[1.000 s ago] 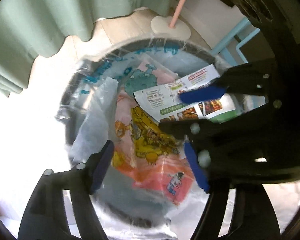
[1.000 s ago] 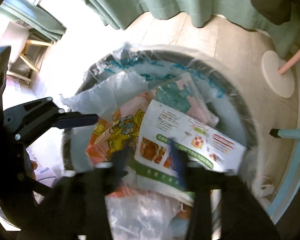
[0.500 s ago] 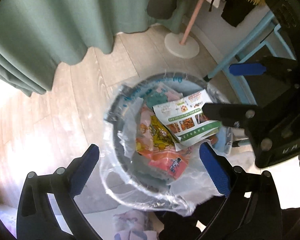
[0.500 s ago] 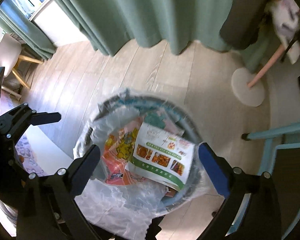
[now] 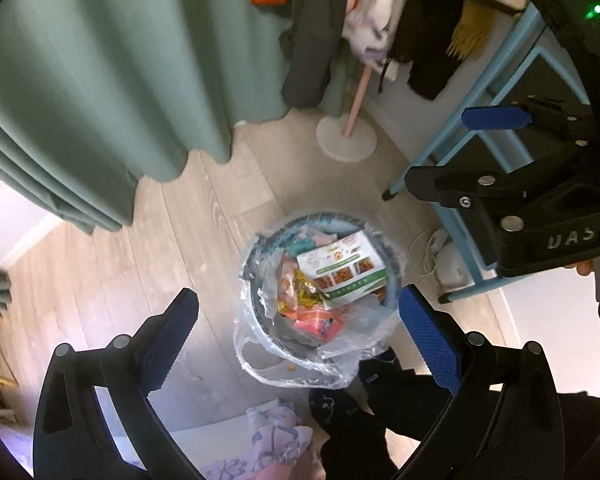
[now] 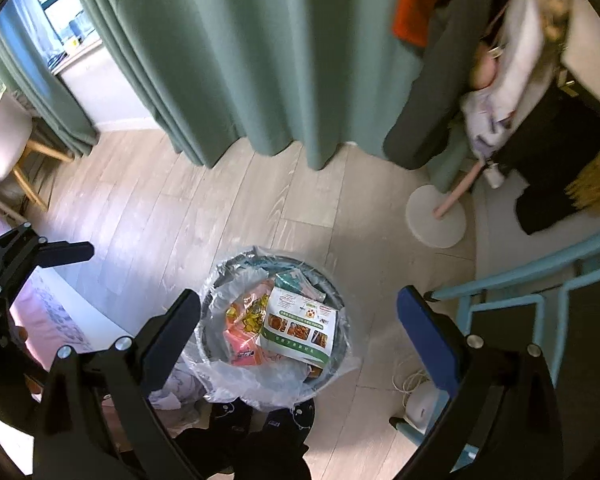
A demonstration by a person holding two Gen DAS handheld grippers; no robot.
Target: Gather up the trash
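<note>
A round bin [image 5: 260,330] with a clear plastic liner [image 5: 300,372] stands on the wooden floor, far below both grippers. In it lie a white and green food packet [image 5: 342,270] and an orange and pink wrapper [image 5: 314,318]. My left gripper [image 5: 300,336] hangs high above the bin, open wide and empty. The right wrist view shows the same bin [image 6: 208,354], the packet [image 6: 300,328] and the wrapper [image 6: 242,340]. My right gripper [image 6: 300,338] is open there too, holding nothing. The right gripper [image 5: 460,152] also shows at the upper right of the left wrist view.
Green curtains [image 6: 228,60] hang behind the bin. A coat stand with a pink pole and a white round base [image 6: 436,216] carries clothes. A blue frame [image 5: 460,152] and a white device with a cable [image 6: 420,404] stand right of the bin. A person's dark slippers [image 6: 256,420] are beside it.
Both grippers have risen high out of the bin and opened wide. The right gripper let go of the white and green packet, which now lies in the bin.
</note>
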